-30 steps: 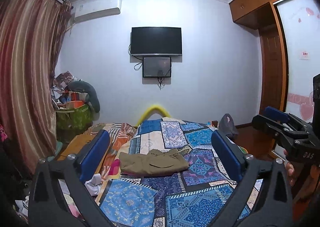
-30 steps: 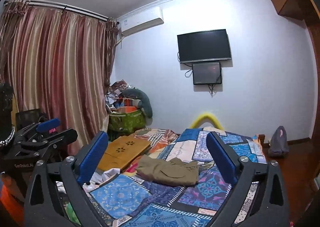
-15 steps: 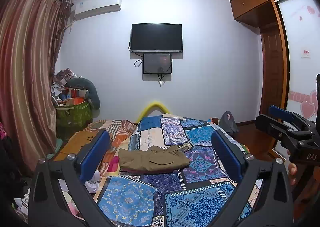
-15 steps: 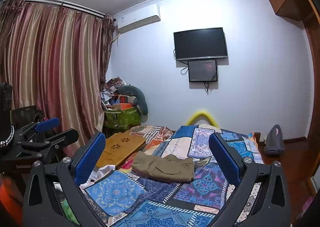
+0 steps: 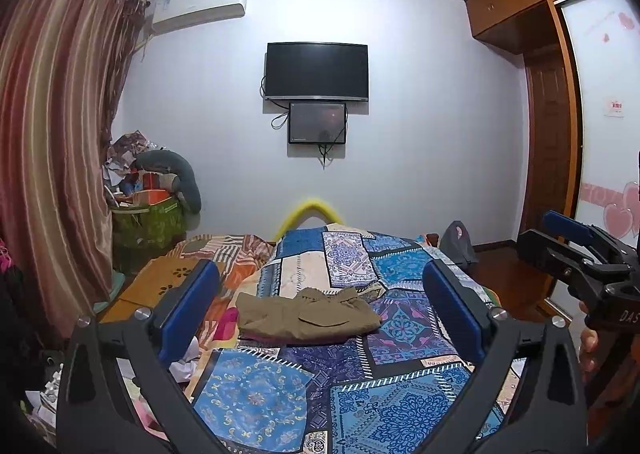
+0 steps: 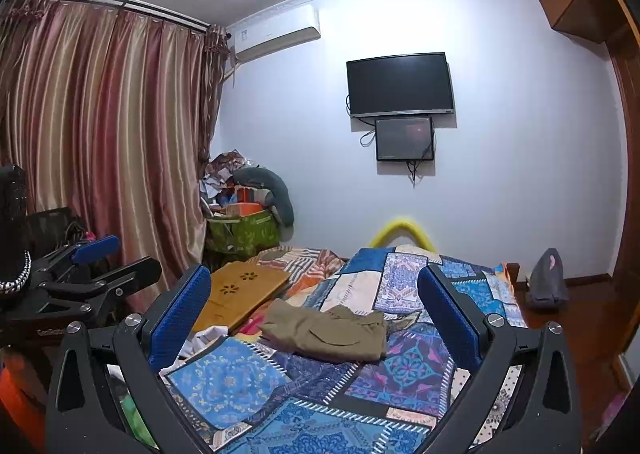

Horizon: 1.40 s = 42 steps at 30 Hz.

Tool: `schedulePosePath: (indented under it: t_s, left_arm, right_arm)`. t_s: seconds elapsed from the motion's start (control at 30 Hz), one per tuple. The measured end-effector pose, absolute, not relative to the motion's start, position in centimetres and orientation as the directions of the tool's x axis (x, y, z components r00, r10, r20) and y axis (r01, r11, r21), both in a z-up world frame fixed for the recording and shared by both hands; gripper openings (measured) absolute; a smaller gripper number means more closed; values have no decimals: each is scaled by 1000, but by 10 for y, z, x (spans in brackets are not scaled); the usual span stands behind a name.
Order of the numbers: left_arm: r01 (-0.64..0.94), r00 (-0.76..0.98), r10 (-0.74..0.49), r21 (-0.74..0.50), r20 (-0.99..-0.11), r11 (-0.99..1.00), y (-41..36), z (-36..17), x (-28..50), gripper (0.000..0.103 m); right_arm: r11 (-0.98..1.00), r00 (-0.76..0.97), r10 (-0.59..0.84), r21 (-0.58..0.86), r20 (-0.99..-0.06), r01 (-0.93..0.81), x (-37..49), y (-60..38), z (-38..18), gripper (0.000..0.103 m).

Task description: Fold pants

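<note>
- Room: your patchwork bedspread (image 5: 400, 406) runs bare ahead of both tools to the far wall; a wooden board (image 6: 240, 294) and loose cloth crowd its left edge.
- Left gripper (image 5: 320, 310): held above the bed's near end, blue pads spread wide, nothing between them.
- Right gripper (image 6: 316, 314): likewise spread wide and empty.
- Pants (image 5: 306, 314): khaki, folded into a flat soft rectangle, mid-bed, ahead of both your grippers and well apart from them.
- Materials: ribbed blue pads on black frames; quilt in blue and purple prints.
</note>
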<state>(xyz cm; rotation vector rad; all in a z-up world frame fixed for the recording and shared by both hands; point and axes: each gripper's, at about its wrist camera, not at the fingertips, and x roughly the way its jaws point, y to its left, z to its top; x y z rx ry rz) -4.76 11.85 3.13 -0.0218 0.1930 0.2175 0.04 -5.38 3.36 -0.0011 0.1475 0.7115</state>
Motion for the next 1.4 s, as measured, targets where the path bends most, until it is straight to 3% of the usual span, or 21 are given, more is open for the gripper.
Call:
schedulePosePath:
  t_s: [1.4]
  left_arm:
    - [-169, 964, 164, -6, -208, 986, 112, 27, -46, 103]
  right_arm:
    - [757, 747, 652, 55, -132, -651, -2, -52, 34, 103]
